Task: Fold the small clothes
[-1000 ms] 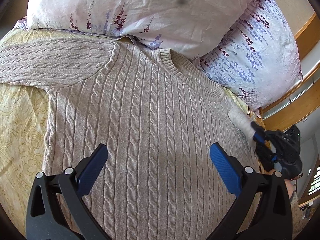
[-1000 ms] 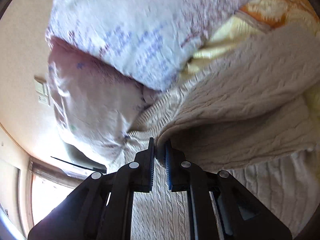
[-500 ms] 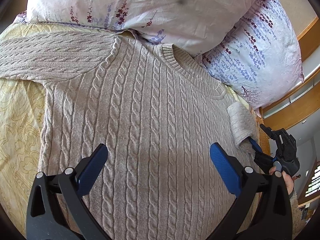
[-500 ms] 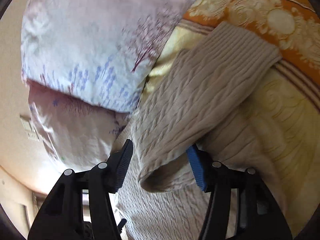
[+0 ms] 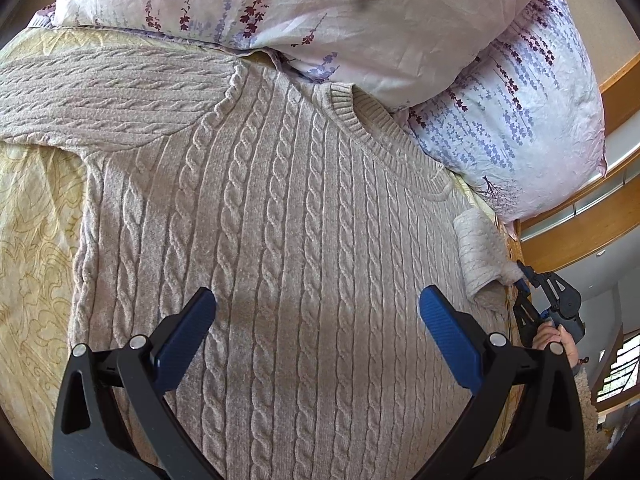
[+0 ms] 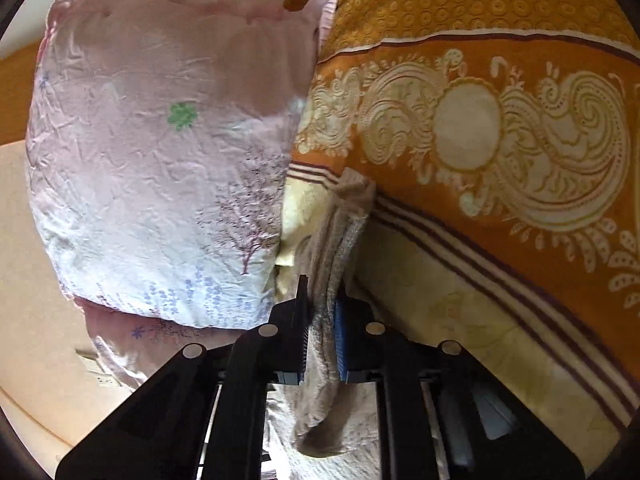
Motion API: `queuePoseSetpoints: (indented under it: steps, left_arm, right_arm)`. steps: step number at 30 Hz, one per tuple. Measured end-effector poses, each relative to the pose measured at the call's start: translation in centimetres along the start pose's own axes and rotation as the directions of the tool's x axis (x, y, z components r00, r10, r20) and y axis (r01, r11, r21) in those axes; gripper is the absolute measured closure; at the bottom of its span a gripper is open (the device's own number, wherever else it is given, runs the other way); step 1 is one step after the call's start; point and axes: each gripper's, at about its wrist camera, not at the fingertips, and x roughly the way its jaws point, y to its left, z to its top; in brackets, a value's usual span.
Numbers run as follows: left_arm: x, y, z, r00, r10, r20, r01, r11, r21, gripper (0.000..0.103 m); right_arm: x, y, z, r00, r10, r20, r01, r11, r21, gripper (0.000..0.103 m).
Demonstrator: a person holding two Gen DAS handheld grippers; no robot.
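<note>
A beige cable-knit sweater (image 5: 288, 240) lies flat on the bed, neck toward the pillows, one sleeve stretched out to the left (image 5: 100, 96). My left gripper (image 5: 316, 320) hovers open and empty over its chest. My right gripper (image 6: 322, 304) is shut on the other sleeve (image 6: 340, 232), whose cuff points away from me. In the left wrist view that sleeve (image 5: 480, 256) lies at the sweater's right edge with the right gripper (image 5: 524, 284) on its end.
Two floral pillows (image 5: 360, 20) (image 5: 520, 120) lie just past the sweater's neck; one also shows in the right wrist view (image 6: 160, 160). A yellow and orange patterned bedspread (image 6: 500, 140) covers the bed. A wooden bed frame (image 5: 592, 232) stands at the right.
My right gripper let go of the sleeve, opened, then shut on it again nearer the cuff, lower at the sweater's right edge. My left gripper stayed open and drifted slightly.
</note>
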Motion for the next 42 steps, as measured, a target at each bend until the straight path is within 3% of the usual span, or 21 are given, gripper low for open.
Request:
queuePoseSetpoints:
  steps: [4,8,12,17,24,28,32,38,39,42]
  left_arm:
    - [-0.3,0.6,0.1,1.0,0.01,0.016,-0.009,1.0,-0.024,0.002]
    - [-1.3,1.2,0.7,0.997,0.026,0.07,-0.023,0.999,-0.044,0.002]
    - [-3.0,2.8,1.8,0.987,0.059,0.148,-0.045,0.995,-0.093,0.002]
    - [-5.2,7.1,3.3,0.971,0.12,0.206,-0.067,0.966,-0.249,0.006]
    - [-8.0,13.6,4.1,0.943,0.202,0.266,-0.068,0.896,-0.439,0.014]
    - [-9.3,15.6,4.7,0.923,0.241,0.299,-0.076,0.878,-0.473,0.014]
    - [-10.0,17.1,5.4,0.915,0.254,0.314,-0.068,0.863,-0.501,0.014]
    - [-9.9,18.0,5.2,0.913,0.261,0.315,-0.067,0.855,-0.514,0.014]
    - [-9.8,18.2,5.2,0.914,0.26,0.313,-0.066,0.854,-0.516,0.014]
    - [-9.5,18.5,5.2,0.916,0.256,0.307,-0.064,0.853,-0.519,0.014]
  right_arm:
    - [2.9,3.0,-2.5,0.988,0.114,-0.105,-0.116,0.993,-0.011,0.091]
    - [7.1,5.7,-6.3,0.95,0.164,-0.267,-0.178,0.984,-0.03,0.091]
    - [12.7,7.4,-11.4,0.898,0.084,-0.433,-0.141,0.985,-0.101,0.091]
    - [17.9,8.8,-16.9,0.833,-0.09,-0.546,-0.083,0.955,-0.284,0.093]
    - [21.6,10.2,-21.6,0.785,-0.295,-0.545,-0.052,0.844,-0.533,0.094]
    - [23.7,11.3,-24.6,0.753,-0.349,-0.558,-0.075,0.797,-0.599,0.094]
    - [26.4,11.7,-28.3,0.724,-0.407,-0.558,-0.105,0.734,-0.671,0.094]
    - [27.1,12.4,-31.0,0.706,-0.442,-0.554,-0.126,0.691,-0.712,0.094]
    - [27.0,12.5,-31.4,0.71,-0.463,-0.53,-0.123,0.659,-0.742,0.094]
    - [26.8,13.2,-33.4,0.734,-0.515,-0.442,-0.147,0.515,-0.844,0.092]
